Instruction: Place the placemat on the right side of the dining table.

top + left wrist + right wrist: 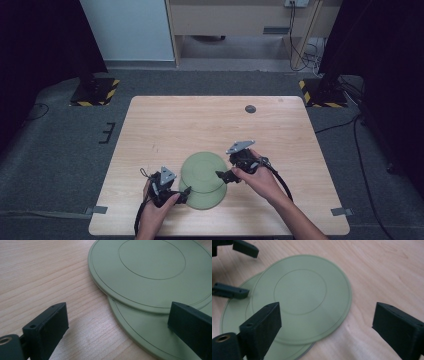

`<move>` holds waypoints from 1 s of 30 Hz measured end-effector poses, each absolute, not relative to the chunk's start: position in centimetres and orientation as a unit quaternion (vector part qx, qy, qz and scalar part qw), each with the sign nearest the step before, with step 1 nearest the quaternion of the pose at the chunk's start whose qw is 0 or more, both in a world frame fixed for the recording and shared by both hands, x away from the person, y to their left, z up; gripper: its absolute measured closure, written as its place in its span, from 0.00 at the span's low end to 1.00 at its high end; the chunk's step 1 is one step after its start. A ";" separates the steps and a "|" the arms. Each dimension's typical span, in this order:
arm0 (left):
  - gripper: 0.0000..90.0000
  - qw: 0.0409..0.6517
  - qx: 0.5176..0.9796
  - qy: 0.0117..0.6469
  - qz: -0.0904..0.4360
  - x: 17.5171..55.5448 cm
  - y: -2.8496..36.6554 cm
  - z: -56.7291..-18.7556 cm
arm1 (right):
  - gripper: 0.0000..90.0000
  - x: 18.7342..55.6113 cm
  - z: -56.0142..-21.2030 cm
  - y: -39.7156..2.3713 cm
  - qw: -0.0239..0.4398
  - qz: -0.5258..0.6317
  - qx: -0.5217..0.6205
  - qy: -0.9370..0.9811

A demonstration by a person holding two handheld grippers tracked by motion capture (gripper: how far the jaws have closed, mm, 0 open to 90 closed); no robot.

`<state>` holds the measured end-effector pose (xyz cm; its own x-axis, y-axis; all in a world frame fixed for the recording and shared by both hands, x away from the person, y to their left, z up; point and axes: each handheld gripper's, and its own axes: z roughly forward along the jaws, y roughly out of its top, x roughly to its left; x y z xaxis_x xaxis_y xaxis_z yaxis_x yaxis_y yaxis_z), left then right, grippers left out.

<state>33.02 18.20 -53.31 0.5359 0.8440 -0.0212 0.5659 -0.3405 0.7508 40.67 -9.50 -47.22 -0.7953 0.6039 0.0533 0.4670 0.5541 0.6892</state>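
Two flat pale-green plates lie overlapped on the wooden table [165,125]. The upper plate [202,169] [152,267] [302,295] rests partly on the lower plate [206,201] [142,332] [234,315]. My left gripper [183,194] [117,325] is open at the plates' left edge, one jaw over bare wood and the other over the lower plate's rim. My right gripper [222,176] [324,325] is open at the upper plate's right edge, with that edge between its jaws. The left gripper [240,270] appears far off in the right gripper view, open.
A small grey round disc [250,109] sits near the table's far edge. Grey tape strips [99,210] [340,211] mark the near corners. Grey carpet surrounds the table, and stand bases with hazard stripes [95,92] stand behind it.
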 end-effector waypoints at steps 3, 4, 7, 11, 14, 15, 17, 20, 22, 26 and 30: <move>0.03 0.366 0.797 0.442 0.190 33.0 18.2 -53.3 | 0.15 41.9 -46.8 -8.8 0.091 0.357 0.304 0.878; 0.03 0.367 0.796 0.443 0.189 33.0 18.2 -53.3 | 0.15 42.3 -46.7 -8.5 0.088 0.355 0.306 0.879; 0.02 0.366 0.796 0.444 0.188 33.1 18.3 -53.3 | 0.17 43.7 -46.7 -7.6 0.094 0.346 0.317 0.878; 0.01 0.365 0.796 0.447 0.183 33.3 18.3 -53.4 | 0.19 44.9 -46.9 -6.7 0.086 0.345 0.315 0.880; 0.00 0.366 0.795 0.447 0.184 33.4 18.2 -53.4 | 0.19 45.3 -47.3 -6.3 0.076 0.339 0.321 0.881; 0.00 0.365 0.796 0.446 0.185 33.5 18.1 -53.4 | 0.20 45.9 -48.0 -5.9 0.061 0.324 0.328 0.885; 0.01 0.365 0.796 0.445 0.188 33.5 18.0 -53.4 | 0.21 46.3 -48.5 -5.7 0.054 0.318 0.329 0.887; 0.01 0.365 0.795 0.446 0.187 33.5 18.0 -53.4 | 0.21 46.9 -49.4 -5.8 0.039 0.313 0.338 0.887; 0.02 0.365 0.796 0.446 0.188 33.4 18.0 -53.4 | 0.22 47.2 -49.8 -5.8 0.032 0.312 0.339 0.887; 0.03 0.365 0.797 0.448 0.179 33.2 17.9 -53.3 | 0.26 47.8 -50.7 -5.7 0.008 0.317 0.343 0.884; 0.03 0.367 0.799 0.444 0.173 33.1 17.8 -53.4 | 0.27 48.0 -51.0 -5.3 -0.006 0.318 0.339 0.886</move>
<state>33.08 17.81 -53.37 0.5461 0.8363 -0.0485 0.5817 -0.3370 0.7403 47.96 -5.32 -50.98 -0.7705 0.5960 0.2261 0.6038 0.5688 0.5584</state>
